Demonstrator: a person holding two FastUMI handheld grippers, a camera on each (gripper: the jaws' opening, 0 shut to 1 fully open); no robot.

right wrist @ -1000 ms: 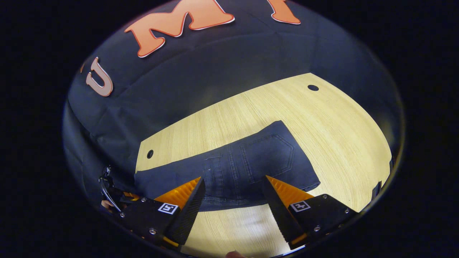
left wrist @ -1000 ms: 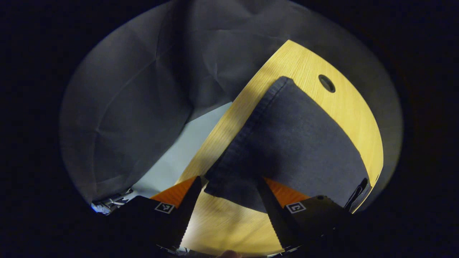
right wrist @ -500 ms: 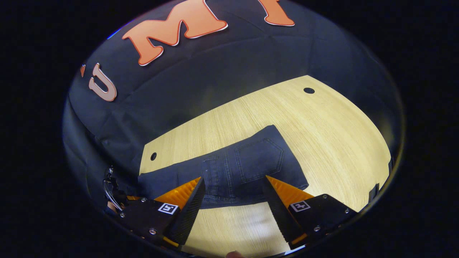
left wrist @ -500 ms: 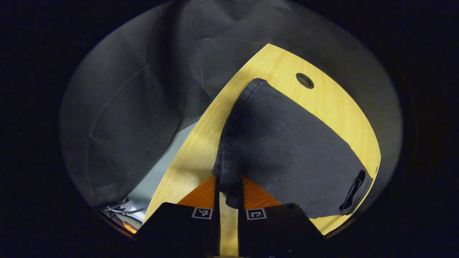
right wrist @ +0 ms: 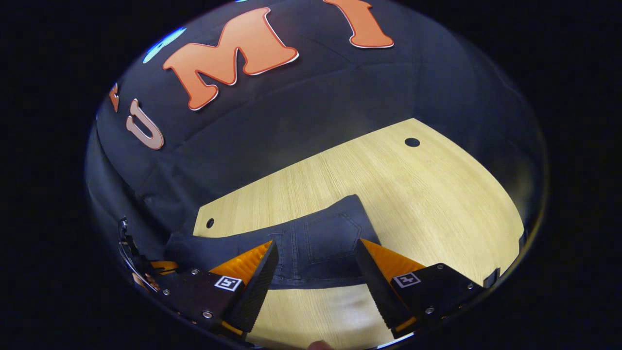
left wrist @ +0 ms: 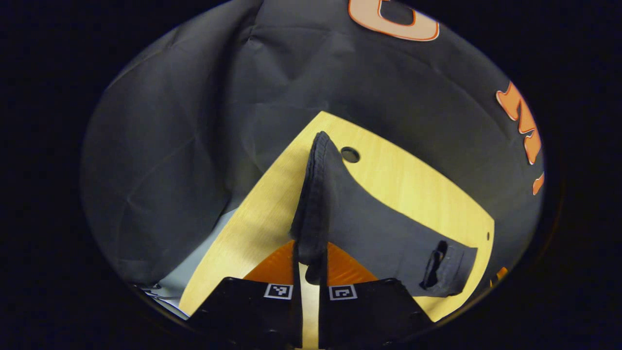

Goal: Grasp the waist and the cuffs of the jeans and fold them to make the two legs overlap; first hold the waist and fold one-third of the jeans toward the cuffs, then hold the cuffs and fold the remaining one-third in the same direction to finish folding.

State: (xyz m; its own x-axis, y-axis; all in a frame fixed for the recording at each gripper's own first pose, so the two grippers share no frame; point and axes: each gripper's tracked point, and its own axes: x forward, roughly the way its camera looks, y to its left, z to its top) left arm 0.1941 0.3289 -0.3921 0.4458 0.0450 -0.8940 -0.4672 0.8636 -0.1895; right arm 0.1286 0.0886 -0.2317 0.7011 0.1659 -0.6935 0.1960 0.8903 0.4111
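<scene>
Nearest in the left gripper view, the left gripper was closed tight on the hem of the cuffs, both fingers pressing the dark denim at about 6 o'clock. From there the jeans rose as a lifted ridge toward 12 o'clock, while the rest lay flat on the wooden table toward 4 o'clock, where a belt loop showed. Beyond the ridge was a round hole in the tabletop.

In the right gripper view, the right gripper stood wide apart, holding nothing, just above the waist end with its back pocket at 6 o'clock. The table ran on to the black cloth wall.

I judged the risk was this: only one gripper held cloth, so if the cuffs were carried over, the layers could slide apart or the fold land crooked, and the two legs would no longer overlap.
</scene>
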